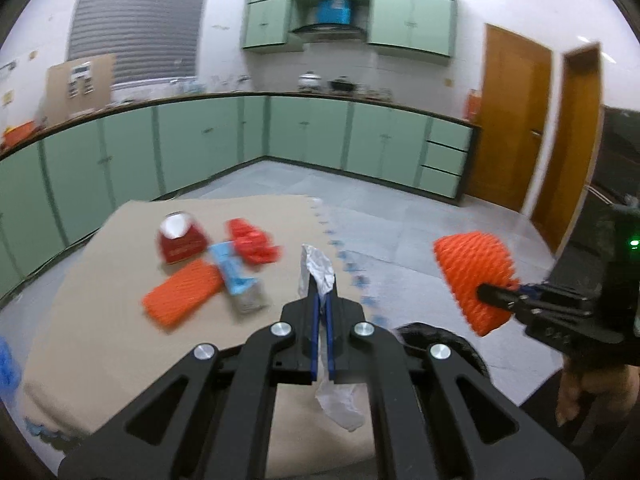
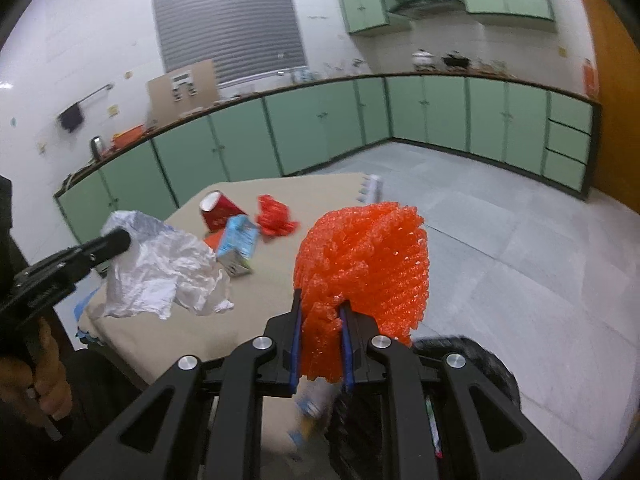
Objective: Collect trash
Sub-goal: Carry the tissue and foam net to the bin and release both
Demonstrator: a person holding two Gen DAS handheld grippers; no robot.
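Observation:
My left gripper is shut on a crumpled white plastic wrapper, held above the beige table; the wrapper also shows in the right wrist view. My right gripper is shut on an orange foam net, held off the table's right edge above a black bin. The net also shows in the left wrist view. On the table lie a red paper cup, a red crumpled wrapper, a blue carton and a second orange foam net.
The black bin stands by the table's right edge on the grey tiled floor. Green cabinets line the walls. Wooden doors stand at the right. Blue items sit at the table's left edge.

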